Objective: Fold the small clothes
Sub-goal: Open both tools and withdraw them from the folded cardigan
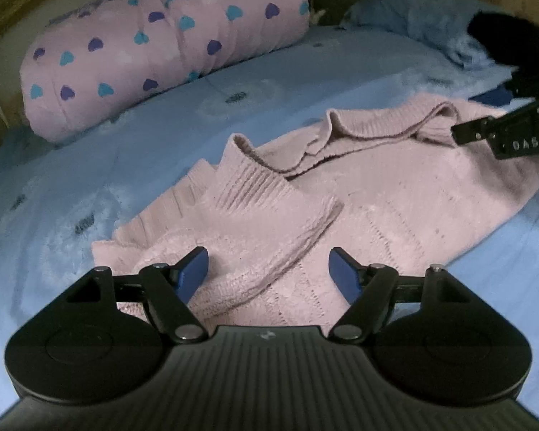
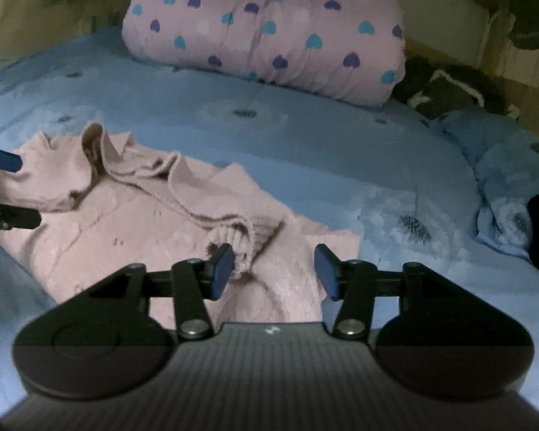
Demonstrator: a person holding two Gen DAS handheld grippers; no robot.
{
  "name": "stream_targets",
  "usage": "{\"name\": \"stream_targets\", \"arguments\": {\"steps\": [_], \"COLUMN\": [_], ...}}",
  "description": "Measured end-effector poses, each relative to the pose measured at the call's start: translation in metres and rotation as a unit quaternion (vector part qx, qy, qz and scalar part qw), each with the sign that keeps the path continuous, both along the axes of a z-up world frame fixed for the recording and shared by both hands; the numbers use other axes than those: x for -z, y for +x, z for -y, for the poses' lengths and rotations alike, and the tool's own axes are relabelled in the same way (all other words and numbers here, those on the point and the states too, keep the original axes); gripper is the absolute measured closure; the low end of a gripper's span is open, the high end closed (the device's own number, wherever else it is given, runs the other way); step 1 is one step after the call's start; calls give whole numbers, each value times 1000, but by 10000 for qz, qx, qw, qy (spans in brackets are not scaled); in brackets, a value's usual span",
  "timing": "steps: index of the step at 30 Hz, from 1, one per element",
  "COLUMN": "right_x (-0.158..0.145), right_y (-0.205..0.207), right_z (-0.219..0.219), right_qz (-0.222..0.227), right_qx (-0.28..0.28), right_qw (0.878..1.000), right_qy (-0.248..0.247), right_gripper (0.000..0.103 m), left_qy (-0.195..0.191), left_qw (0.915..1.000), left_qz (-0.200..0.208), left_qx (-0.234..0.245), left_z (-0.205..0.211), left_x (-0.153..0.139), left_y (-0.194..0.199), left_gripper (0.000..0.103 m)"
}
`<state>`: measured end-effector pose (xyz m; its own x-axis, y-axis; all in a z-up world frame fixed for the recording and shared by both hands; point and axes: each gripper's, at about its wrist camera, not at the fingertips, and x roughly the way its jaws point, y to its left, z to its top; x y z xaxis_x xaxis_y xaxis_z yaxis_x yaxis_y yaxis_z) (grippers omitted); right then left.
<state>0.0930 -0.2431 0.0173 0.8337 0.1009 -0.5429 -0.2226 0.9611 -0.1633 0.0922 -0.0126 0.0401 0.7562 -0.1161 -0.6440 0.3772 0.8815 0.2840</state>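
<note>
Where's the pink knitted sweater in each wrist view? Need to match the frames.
Left wrist: the pink knitted sweater fills centre to right, its sleeve folded across between the open left gripper fingers.
Right wrist: sweater lies centre-left, cuff by the open right gripper.
Shared landmark: pink rolled quilt with blue and purple hearts behind it.

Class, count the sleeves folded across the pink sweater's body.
2. One sleeve lies folded across the pink sweater before the left gripper; the other sleeve ends with its cuff by the right gripper.
</note>
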Motion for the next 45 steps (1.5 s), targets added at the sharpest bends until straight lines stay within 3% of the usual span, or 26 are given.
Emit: {"name": "stream_targets", "arguments": {"steps": [3,8,16,20,24,29,33,36,42,43,45], "right_x": [9,16,8,8,-1,-11,-16,-16,4,9,14], "right_y": [3,11,47,67,74,59,45,37,53,57,62], "right_z": [-1,2,10,18,36,62,67,62,33,30,30], "right_qz": [-39,144,378,452,615,589,496,383,-195,-256,-258], "right_qx": [-48,65,326,598,998,1087,990,615,89,96,199], "right_qw": [10000,9998,9986,9971,9930,9901,9912,9940,9975,9975,9970], "right_qy": [-74,-71,-170,-152,164,662,722,814,679,648,696], "right_gripper": [51,52,52,51,51,51,51,51,51,53,88], "left_qy": [355,870,1002,853,319,-328,-271,-164,0,81,226], "left_qw": [9984,9923,9786,9756,9767,9795,9800,9798,9773,9761,9714], "left_qz": [382,774,1161,1012,888,560,549,529,477,531,660], "left_qx": [-227,-417,-1371,-1750,-1925,-1907,-1894,-1922,-2062,-2106,-2271], "left_z": [4,5,-26,-51,-76,-93,-90,-87,-88,-88,-91], "left_x": [9,17,4,-2,-11,-14,-8,-2,9,11,14], "left_y": [4,25,95,118,113,106,99,98,97,97,97], "left_gripper": [25,51,51,51,49,48,42,39,38,39,39]}}
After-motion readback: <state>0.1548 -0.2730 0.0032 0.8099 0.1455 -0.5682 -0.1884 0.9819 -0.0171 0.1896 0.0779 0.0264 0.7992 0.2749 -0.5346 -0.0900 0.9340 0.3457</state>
